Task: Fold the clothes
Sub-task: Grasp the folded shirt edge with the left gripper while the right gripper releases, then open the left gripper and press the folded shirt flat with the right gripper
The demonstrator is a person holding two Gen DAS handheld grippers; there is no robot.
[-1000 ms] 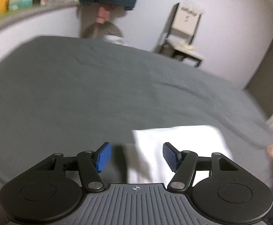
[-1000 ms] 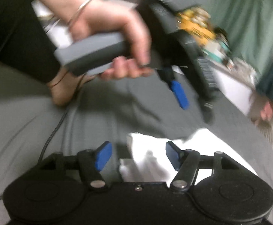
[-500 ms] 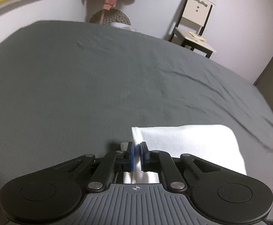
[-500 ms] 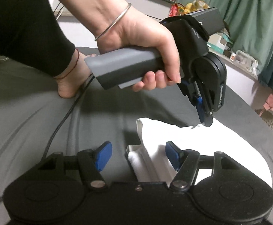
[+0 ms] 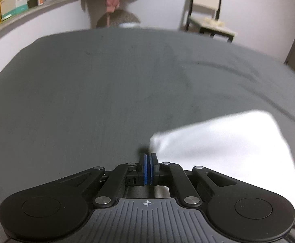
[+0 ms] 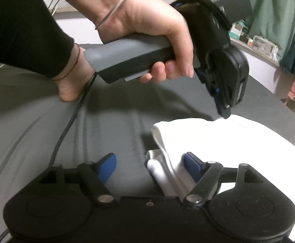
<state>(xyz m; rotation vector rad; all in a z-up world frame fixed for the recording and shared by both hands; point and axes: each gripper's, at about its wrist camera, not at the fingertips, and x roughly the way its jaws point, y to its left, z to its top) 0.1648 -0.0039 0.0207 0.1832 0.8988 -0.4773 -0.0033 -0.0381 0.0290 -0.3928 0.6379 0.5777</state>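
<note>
The white garment (image 6: 218,141) lies folded on the grey bed (image 6: 46,131), in the lower right of both views. It is a flat, smooth rectangle with rounded corners; near the lower centre of the right wrist view some layered folds show at its edge.

The left gripper (image 5: 148,163) has its blue fingers (image 5: 145,170) pressed together; the right wrist view shows its tip on the far edge of the cloth, so it seems clamped on that edge.

The right gripper (image 6: 148,165) has just been opening. Its fingers (image 6: 192,167) stand wide apart, with the folded near edge between them, and they do not press it.
</note>
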